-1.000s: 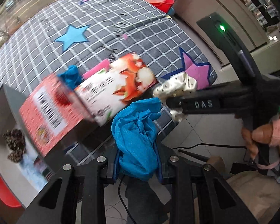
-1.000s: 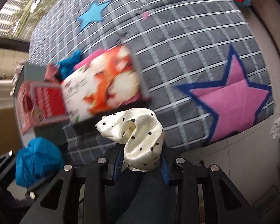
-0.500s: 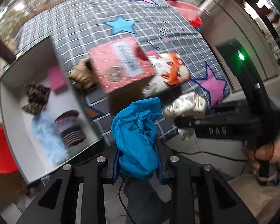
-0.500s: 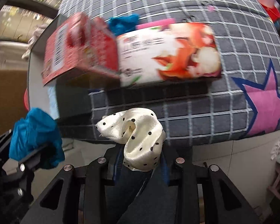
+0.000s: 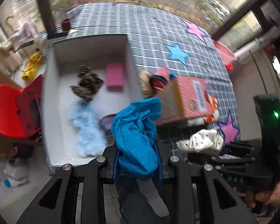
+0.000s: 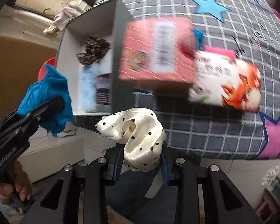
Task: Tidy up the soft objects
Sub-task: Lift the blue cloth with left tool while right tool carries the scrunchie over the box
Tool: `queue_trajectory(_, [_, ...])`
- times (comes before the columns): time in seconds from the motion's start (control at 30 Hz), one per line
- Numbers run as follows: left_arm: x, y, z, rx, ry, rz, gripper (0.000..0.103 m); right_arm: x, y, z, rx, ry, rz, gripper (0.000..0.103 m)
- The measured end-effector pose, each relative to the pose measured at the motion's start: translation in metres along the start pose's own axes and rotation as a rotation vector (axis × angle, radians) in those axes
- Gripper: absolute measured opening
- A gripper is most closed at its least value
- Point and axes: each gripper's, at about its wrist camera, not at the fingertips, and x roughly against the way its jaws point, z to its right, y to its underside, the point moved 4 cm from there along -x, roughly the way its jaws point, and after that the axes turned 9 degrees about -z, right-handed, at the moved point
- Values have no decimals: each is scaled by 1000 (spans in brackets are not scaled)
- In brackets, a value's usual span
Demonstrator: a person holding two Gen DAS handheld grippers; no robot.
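Now 2 claws (image 5: 138, 160) (image 6: 141, 158), 1 cloth (image 5: 136, 136) (image 6: 140, 136) each.

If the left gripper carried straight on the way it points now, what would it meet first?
Probably the open white box: the left gripper, shut on the blue cloth, points at its near end by the striped item. Depth is unclear.

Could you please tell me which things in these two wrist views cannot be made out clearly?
- Print on the pink carton: motion-blurred in both views.
- Striped item in the white box: the box wall cuts it off in the right view; the blue cloth covers it in the left.
- Fur-trimmed item: blurred in the left view, hidden behind the carton in the right.
- Right tongs: the fingertips are buried in the polka-dot cloth.
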Motion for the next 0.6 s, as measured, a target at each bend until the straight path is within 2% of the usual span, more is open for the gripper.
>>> queue_trajectory(0.27, [9,-5,-52,124,-49,45,34,7,-33,-49,102,3,4,36])
queue_trajectory(0.5, [22,-24,-74,160,-102,104,34,25,-75,-84,166,20,51,36])
queue_trajectory(0.6, [24,-32,-79,168,-100,113,34,31,-90,-97,180,19,65,36])
